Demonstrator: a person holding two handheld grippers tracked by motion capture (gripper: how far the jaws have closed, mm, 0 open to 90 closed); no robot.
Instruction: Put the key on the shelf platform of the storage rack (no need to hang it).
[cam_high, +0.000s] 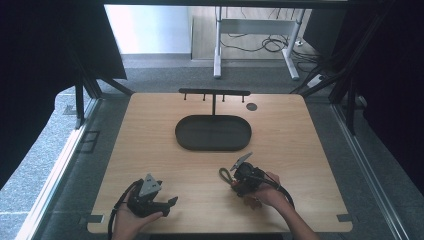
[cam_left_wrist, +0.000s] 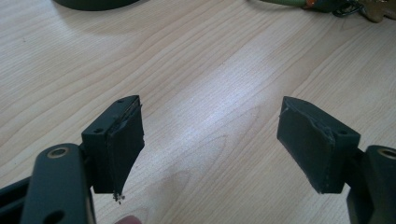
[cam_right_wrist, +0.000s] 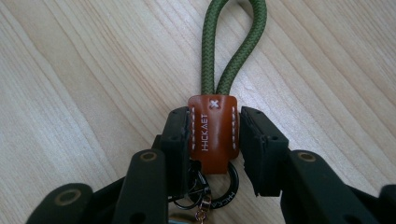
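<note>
Right tool (cam_right_wrist: 214, 140): I have it pinching the brown leather tab of the keychain (cam_right_wrist: 214, 133), near right on the worktop (cam_high: 150, 150).
Left tool (cam_left_wrist: 210, 144): spread wide, holding nothing.
Done: the grasp, I judge.
Left: lift and bring it to the hook stand (cam_high: 214, 93) or tray (cam_high: 213, 133), far centre.

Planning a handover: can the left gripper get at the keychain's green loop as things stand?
Probably yes. The left gripper is open and holds nothing, with bare table between it and the loop, which sticks out free beyond the right gripper gripping the leather tab.
</note>
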